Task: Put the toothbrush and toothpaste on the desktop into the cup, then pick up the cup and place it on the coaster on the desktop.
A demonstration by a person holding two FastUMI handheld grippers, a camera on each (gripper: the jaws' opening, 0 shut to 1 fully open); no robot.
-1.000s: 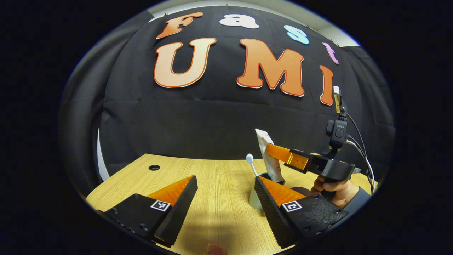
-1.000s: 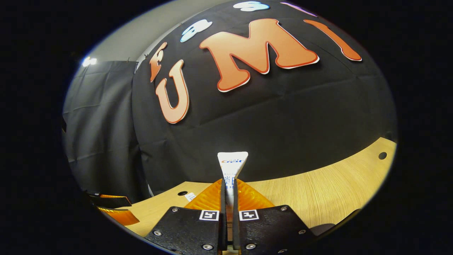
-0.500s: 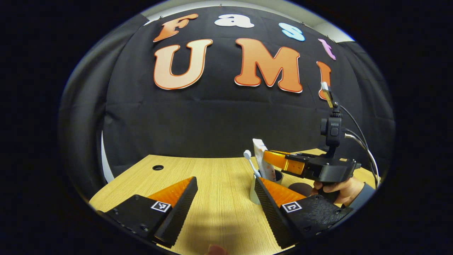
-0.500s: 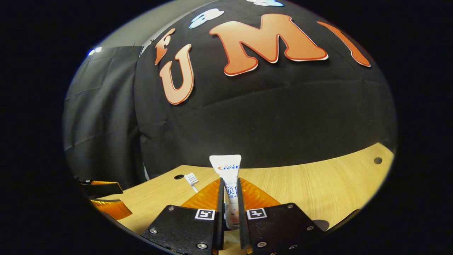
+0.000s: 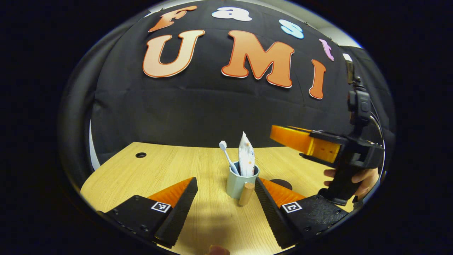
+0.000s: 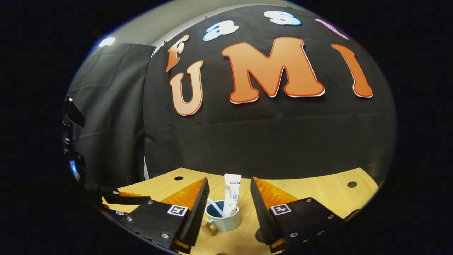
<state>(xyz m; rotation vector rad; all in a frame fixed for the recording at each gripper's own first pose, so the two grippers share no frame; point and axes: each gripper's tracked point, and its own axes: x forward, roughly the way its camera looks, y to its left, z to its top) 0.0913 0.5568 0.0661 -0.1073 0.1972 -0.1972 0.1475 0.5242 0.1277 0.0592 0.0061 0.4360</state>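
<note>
Both grippers, left gripper (image 5: pixel 223 198) and right gripper (image 6: pixel 228 202), gape, released; toothbrush (image 5: pixel 225 156) and toothpaste (image 5: pixel 246 158) stand in the cup (image 5: pixel 238 182), coaster (image 5: pixel 282 183) at its three o'clock.

A light wood-grain desk (image 5: pixel 170 166) spreads across the booth, with a small round cable hole (image 5: pixel 141 155) near its far left corner in the left gripper view and another hole (image 6: pixel 351 184) toward the far right in the right gripper view. Behind it hangs the black cloth wall (image 5: pixel 198 106), and a pale strip of room wall (image 6: pixel 141 28) shows above the cloth.
</note>
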